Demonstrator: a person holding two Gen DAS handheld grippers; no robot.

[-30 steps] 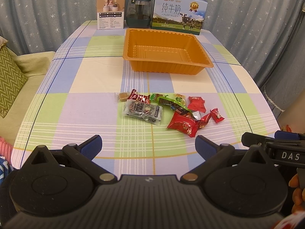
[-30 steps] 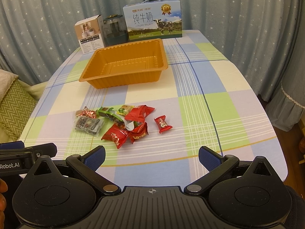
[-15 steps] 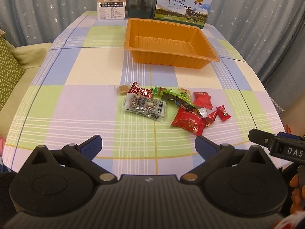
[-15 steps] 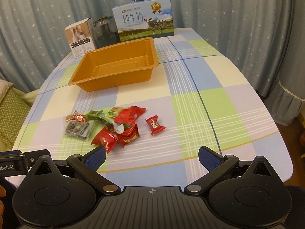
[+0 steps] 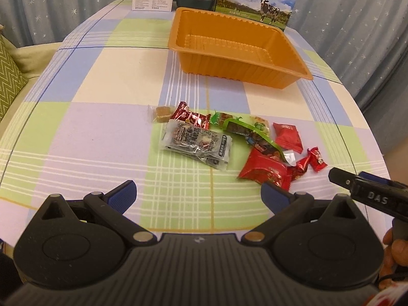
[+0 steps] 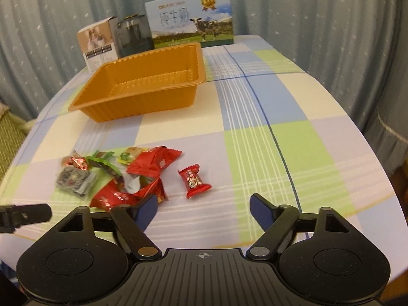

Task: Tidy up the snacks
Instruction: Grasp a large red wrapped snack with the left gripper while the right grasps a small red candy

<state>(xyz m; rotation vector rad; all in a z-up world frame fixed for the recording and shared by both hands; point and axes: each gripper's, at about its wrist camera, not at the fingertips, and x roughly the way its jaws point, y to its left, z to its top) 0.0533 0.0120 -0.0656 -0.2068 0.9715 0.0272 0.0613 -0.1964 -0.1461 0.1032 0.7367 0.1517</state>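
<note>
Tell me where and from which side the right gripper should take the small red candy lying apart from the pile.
Probably across its plump middle, coming down from above. The small red candy lies flat on the tablecloth, apart from the snack pile, with its twisted ends pointing toward and away from the right gripper, whose empty jaws are closing.

Warm, even indoor light, moderately bright; shadows soft. Foil wrappers [image 5: 193,144] glint. Fisheye bends the worktop [image 5: 102,132] edges, corners dark at 1 and 11 o'clock. Right view slightly softer: milk box [image 6: 190,19] lettering smeared, curtain [image 6: 318,25] blurred.
</note>
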